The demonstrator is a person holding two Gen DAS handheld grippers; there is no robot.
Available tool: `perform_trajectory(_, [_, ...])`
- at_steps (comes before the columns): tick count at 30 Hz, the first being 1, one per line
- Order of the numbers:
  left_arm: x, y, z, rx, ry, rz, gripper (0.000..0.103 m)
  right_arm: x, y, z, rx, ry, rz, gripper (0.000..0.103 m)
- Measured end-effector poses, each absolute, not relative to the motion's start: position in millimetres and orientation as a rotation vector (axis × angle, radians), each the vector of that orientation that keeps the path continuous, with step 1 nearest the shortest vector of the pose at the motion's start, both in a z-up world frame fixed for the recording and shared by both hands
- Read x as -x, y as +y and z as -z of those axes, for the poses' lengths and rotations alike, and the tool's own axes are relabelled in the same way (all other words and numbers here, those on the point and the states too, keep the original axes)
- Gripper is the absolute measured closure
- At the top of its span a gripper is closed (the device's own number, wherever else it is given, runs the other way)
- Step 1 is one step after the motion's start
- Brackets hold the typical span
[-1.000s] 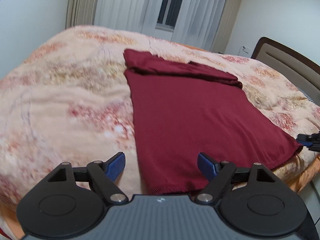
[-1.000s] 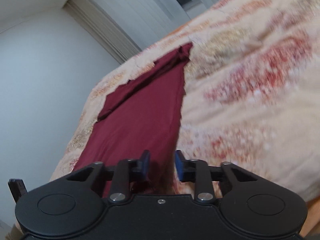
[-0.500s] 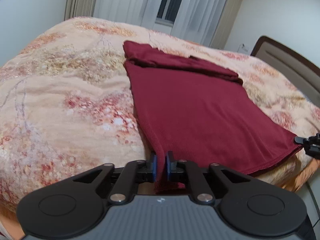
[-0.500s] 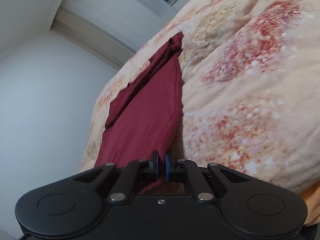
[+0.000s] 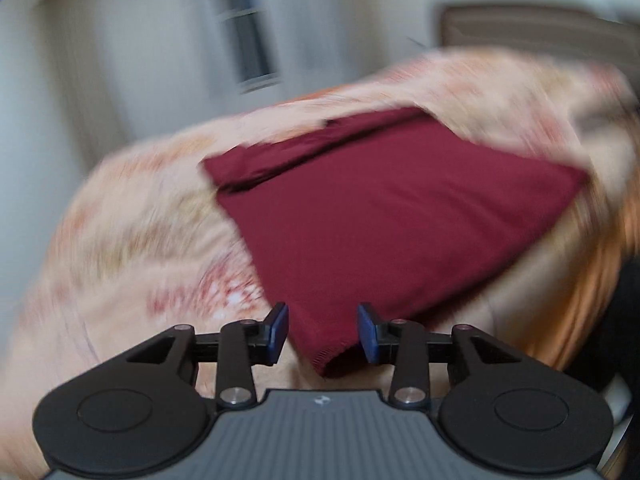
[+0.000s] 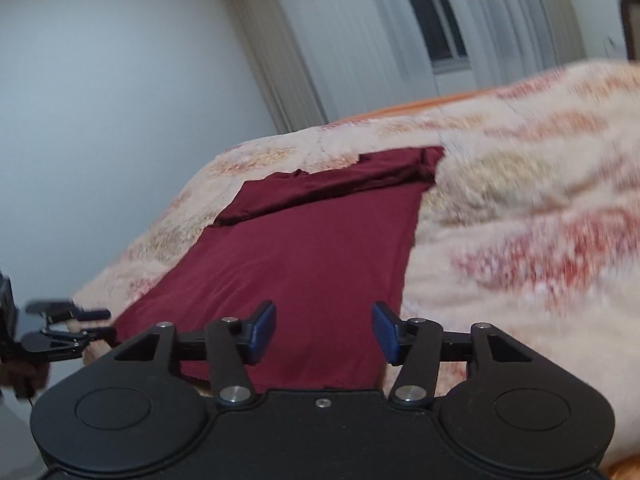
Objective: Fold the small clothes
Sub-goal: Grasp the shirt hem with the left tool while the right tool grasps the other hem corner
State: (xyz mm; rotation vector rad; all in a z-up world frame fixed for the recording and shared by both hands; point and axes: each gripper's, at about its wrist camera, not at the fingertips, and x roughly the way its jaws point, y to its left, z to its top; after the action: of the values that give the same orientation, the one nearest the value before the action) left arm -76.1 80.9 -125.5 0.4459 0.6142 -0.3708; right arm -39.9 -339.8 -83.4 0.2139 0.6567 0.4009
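A dark red garment (image 5: 384, 216) lies flat on the bed, its far part folded over into a band (image 6: 332, 184). My left gripper (image 5: 323, 332) is open, its blue pads either side of the garment's near left corner, holding nothing. My right gripper (image 6: 323, 334) is open over the garment's (image 6: 304, 264) near edge by its right corner, holding nothing. The left gripper also shows at the left edge of the right wrist view (image 6: 86, 322). The left wrist view is motion-blurred.
The bed is covered by a peach floral blanket (image 6: 520, 240). A wooden headboard (image 5: 540, 28) stands behind on the right. A curtained window (image 6: 440, 20) and white walls lie beyond. The bed's orange side (image 5: 592, 280) drops off at the right.
Both grippers were shut on the garment's near corners half a second ago; now both are open and the cloth lies released. Both cameras have swung and pulled back.
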Motion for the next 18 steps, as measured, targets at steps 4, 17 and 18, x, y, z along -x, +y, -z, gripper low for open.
perform_trajectory(4, [93.1,49.2,137.9,-0.731,0.591,0.476,0.059,36.2,-326.5,79.3,-0.138,0.655,-0.425,0.044])
perform_trajectory(17, [105.0,25.8,182.4,-1.287,0.460,0.586,0.060,48.4,-331.0,72.2,-0.086,0.620,-0.439,0.037])
perform_trajectory(18, [103.0,26.6,182.7,-1.285,0.465,0.596,0.061,49.8,-331.3,71.3,-0.072,0.616,-0.443,0.036])
